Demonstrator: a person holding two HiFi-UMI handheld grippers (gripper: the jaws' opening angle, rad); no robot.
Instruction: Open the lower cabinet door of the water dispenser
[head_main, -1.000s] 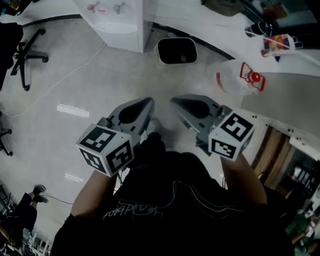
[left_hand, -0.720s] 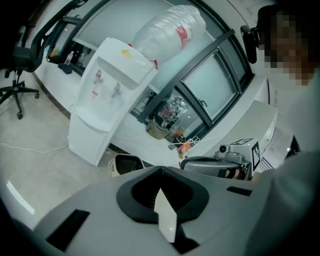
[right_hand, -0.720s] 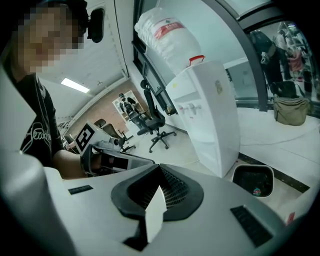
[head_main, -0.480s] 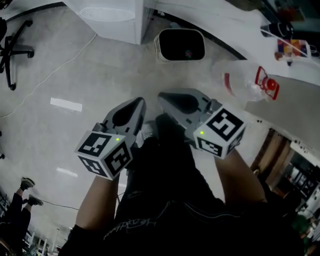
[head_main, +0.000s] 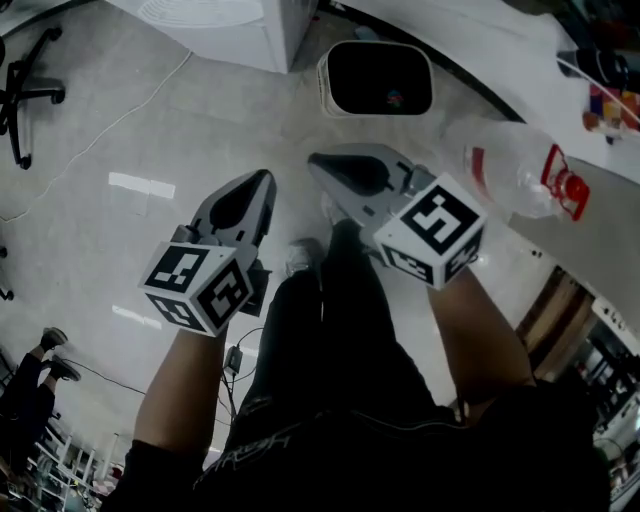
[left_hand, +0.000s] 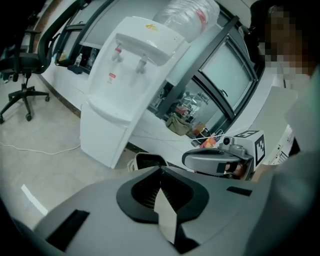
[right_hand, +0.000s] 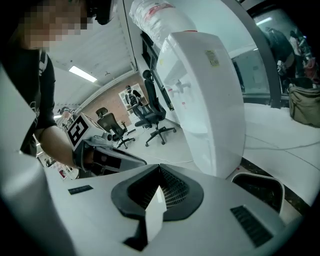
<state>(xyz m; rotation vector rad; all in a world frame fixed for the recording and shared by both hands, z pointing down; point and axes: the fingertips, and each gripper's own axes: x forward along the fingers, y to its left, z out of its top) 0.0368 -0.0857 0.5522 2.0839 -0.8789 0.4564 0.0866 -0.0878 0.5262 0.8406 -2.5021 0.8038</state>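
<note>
The white water dispenser (left_hand: 131, 75) stands against the wall with a bottle on top and two taps; its lower cabinet door (left_hand: 98, 133) is closed. The dispenser shows close up in the right gripper view (right_hand: 210, 95), and only its top is visible at the head view's upper edge (head_main: 215, 22). My left gripper (head_main: 264, 180) and right gripper (head_main: 316, 162) hang side by side over the floor, well short of the dispenser. Both are shut with nothing held. The left gripper (left_hand: 161, 171) points at the dispenser's base, and the right gripper (right_hand: 160, 169) points to its side.
A white waste bin (head_main: 377, 79) with a dark inside sits on the floor right of the dispenser. A spare water bottle (head_main: 520, 170) lies at the right by a counter. An office chair (head_main: 25, 90) stands at the left, and a white cable (head_main: 120, 120) runs across the floor.
Both grippers have sunk lower and moved forward together, still shut. The head view has tilted, so the dispenser has slid toward the top edge and the bin looks nearer.
</note>
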